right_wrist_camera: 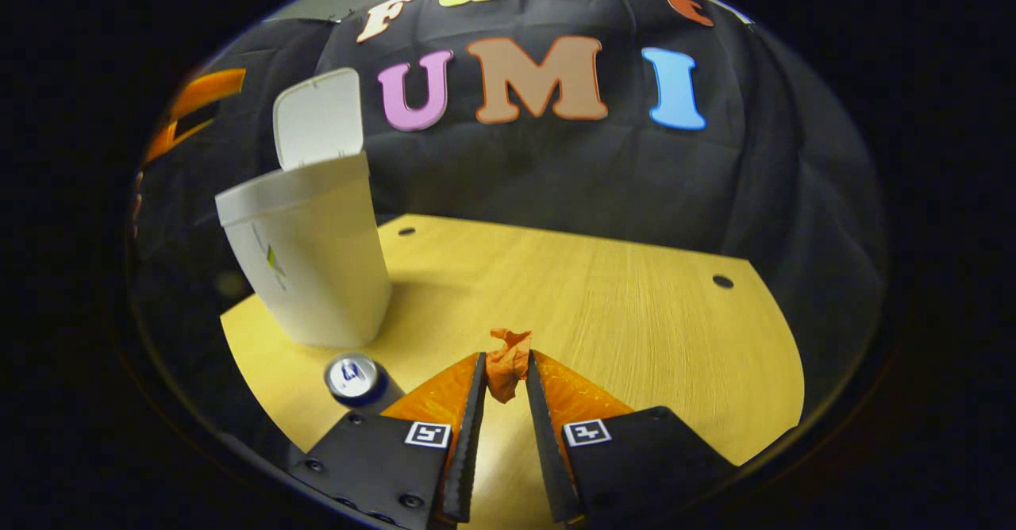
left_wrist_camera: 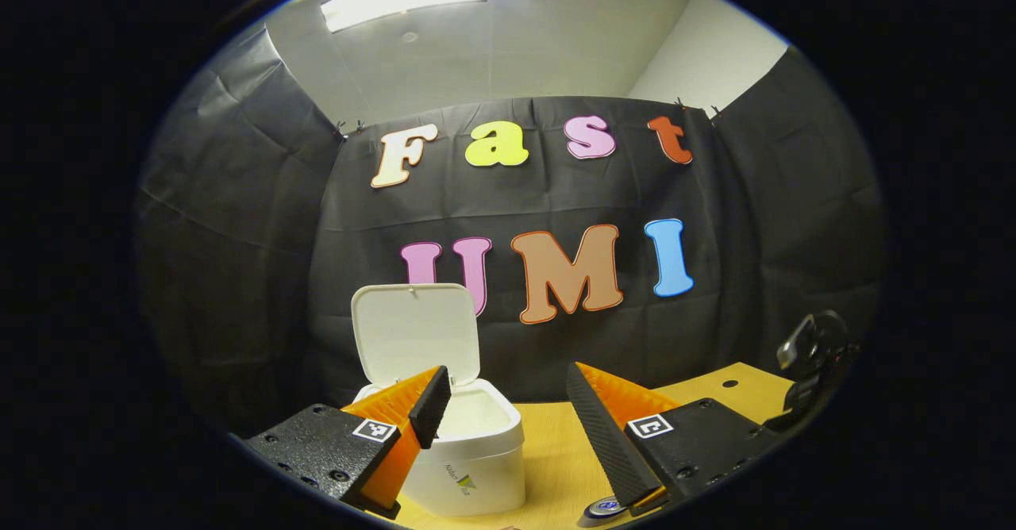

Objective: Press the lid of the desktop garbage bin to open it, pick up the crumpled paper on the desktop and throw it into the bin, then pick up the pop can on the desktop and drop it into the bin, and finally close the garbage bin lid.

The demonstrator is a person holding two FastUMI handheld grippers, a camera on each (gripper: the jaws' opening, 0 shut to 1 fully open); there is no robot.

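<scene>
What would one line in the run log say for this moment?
bin: lid open | right gripper: shut on crumpled paper | left gripper: open by bin | pop can: on table

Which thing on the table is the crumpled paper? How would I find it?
Start at the yellow wooden table with the tall white bin standing on it, lid up. Nearer than the bin, in the right gripper view, the right tongs pinch the crumpled paper. It is a small orange wrinkled wad, unlike the smooth round pop can beside it.
</scene>
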